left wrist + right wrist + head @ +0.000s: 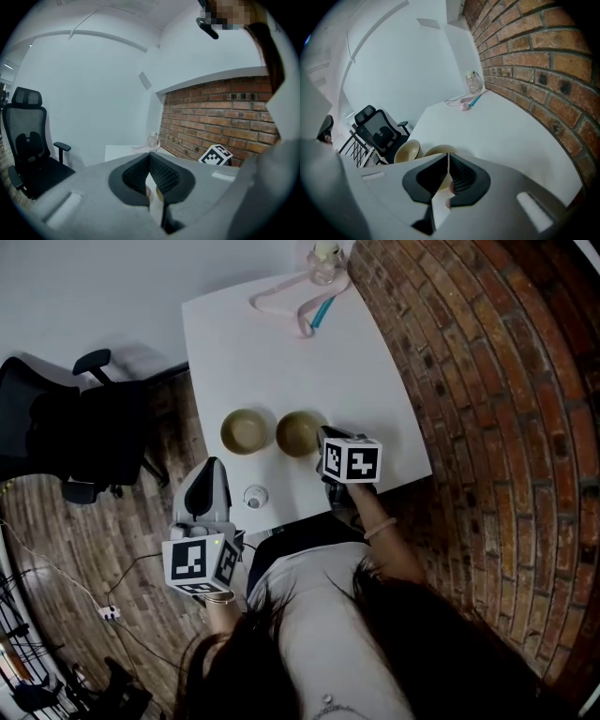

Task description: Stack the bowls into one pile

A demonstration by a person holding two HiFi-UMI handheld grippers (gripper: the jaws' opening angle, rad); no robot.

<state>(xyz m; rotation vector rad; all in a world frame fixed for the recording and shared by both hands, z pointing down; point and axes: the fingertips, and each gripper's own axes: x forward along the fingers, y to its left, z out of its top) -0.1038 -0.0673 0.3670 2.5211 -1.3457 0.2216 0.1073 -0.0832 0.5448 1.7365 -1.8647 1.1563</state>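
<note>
Closed tip to tip and empty: right gripper (325, 441) (448, 161), close by the near rim of the right bowl (299, 433) (438, 150). Straight ahead of its jaws, that bowl; just to its left, slightly apart on the white table (281, 343), the left bowl (245, 431) (407, 151). Also closed and empty: left gripper (208, 472) (150, 158), back off the table's near edge, behind both bowls. Likely better placed for the first lift: the right, once opened.

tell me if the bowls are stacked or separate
Separate: the left bowl and the right bowl sit upright side by side on the white table, neither inside the other.
</note>
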